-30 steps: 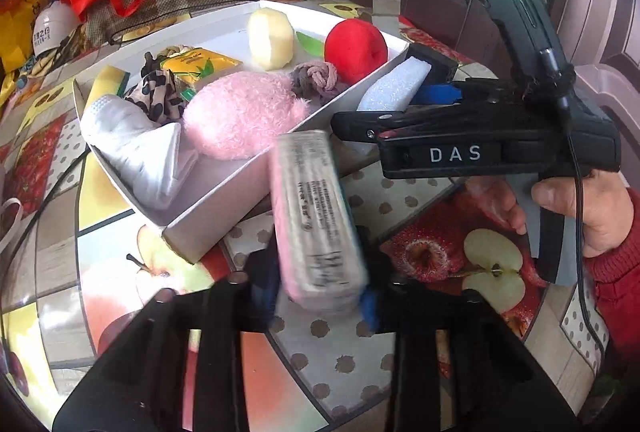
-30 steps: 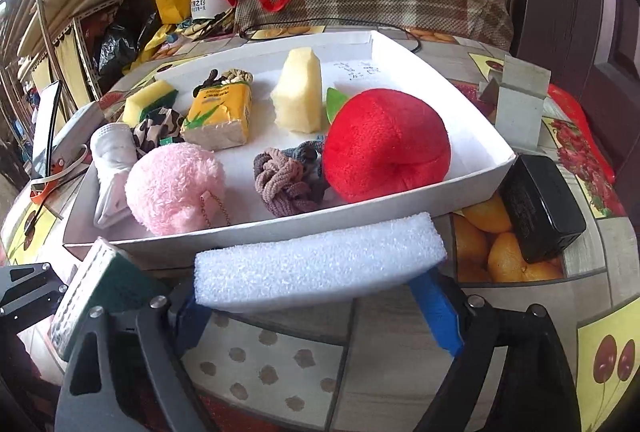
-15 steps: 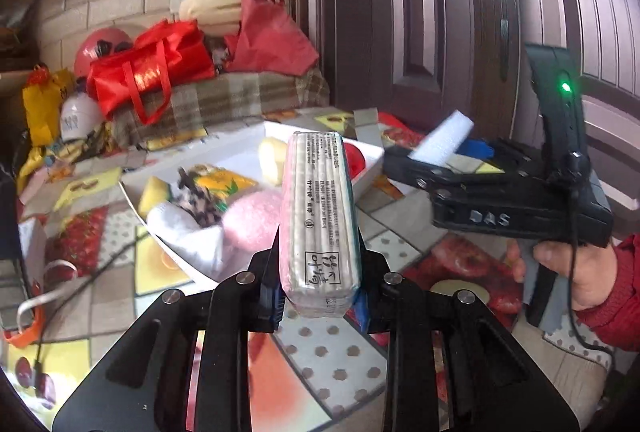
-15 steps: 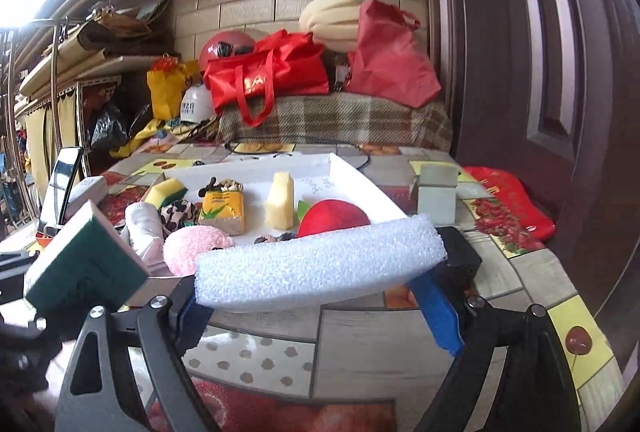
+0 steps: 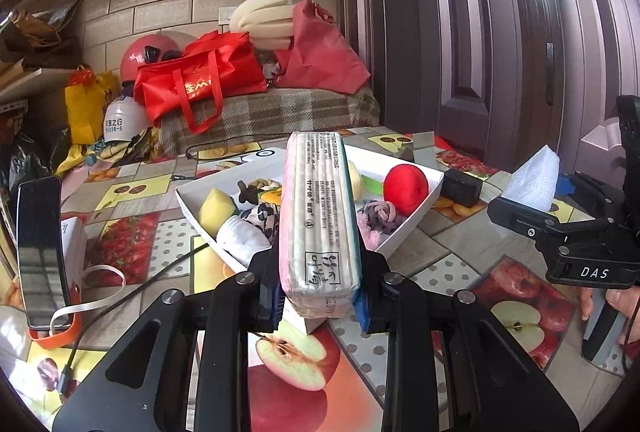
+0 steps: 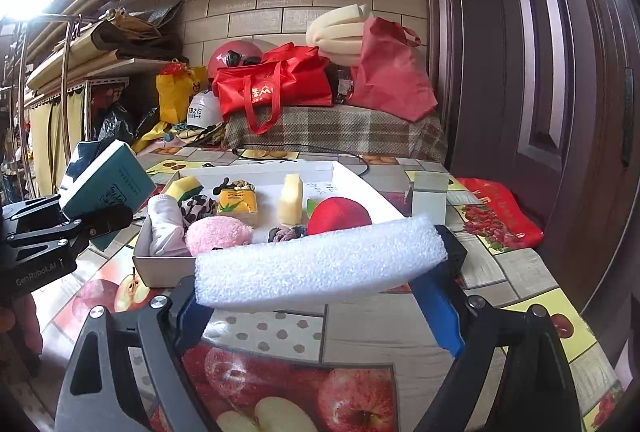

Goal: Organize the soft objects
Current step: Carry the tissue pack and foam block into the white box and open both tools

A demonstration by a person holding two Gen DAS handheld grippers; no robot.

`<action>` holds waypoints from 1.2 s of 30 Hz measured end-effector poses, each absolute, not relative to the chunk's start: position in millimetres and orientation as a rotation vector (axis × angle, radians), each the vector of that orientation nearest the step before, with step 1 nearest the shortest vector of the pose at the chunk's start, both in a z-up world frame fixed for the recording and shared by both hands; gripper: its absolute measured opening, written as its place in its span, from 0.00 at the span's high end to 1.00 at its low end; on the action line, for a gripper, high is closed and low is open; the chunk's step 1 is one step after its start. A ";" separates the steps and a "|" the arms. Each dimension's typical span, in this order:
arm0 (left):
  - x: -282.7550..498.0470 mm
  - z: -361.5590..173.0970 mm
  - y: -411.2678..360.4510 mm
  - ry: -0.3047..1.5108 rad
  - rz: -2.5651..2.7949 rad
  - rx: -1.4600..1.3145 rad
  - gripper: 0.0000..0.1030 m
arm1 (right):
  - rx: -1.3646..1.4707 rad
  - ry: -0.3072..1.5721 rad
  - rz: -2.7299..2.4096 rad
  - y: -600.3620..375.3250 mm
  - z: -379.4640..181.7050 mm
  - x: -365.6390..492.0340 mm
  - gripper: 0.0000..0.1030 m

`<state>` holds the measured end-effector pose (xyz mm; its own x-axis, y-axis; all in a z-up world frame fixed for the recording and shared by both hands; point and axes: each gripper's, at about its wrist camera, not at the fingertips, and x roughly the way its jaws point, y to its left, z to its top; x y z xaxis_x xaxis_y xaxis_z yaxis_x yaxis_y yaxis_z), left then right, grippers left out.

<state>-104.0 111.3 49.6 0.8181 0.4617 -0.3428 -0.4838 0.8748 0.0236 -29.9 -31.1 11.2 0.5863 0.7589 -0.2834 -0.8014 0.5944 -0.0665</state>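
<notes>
My left gripper (image 5: 318, 298) is shut on a wrapped tissue pack (image 5: 318, 216), held on edge above the table in front of the white tray (image 5: 434, 178). The pack also shows in the right wrist view (image 6: 110, 180) at the left. My right gripper (image 6: 320, 286) is shut on a white foam block (image 6: 320, 264), also visible in the left wrist view (image 5: 534, 178) at the right. The tray holds a red plush ball (image 6: 340, 220), a pink plush (image 6: 218, 234), a yellow sponge (image 5: 216, 210), a knotted rope toy (image 5: 378, 212) and other soft items.
A phone (image 5: 40, 244) with an orange strap stands at the left, a cable beside it. A black box (image 5: 460, 186) and a small grey box (image 6: 428, 196) sit right of the tray. Red bags (image 6: 276, 88) and helmets lie on a bench behind the table.
Both grippers have lifted and pulled back from the tray with their loads. The tissue pack has turned from tilted to upright on edge.
</notes>
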 end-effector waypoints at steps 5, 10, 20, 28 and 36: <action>-96.7 48.6 121.1 0.358 0.531 -0.075 0.75 | -0.184 0.236 0.930 -23.8 10.6 -30.4 0.13; -89.2 48.0 131.0 0.366 0.551 -0.073 0.75 | -0.169 0.263 0.932 -11.6 10.6 -23.8 0.13; -72.6 47.6 158.6 0.372 0.608 -0.096 0.75 | -0.161 0.264 0.922 18.1 12.0 -17.0 0.13; -59.3 47.9 178.2 0.376 0.644 -0.103 0.75 | -0.147 0.294 0.910 38.9 13.9 -4.7 0.13; -36.3 47.8 196.9 0.402 0.665 -0.063 0.75 | -0.163 0.316 0.902 68.8 13.4 7.3 0.13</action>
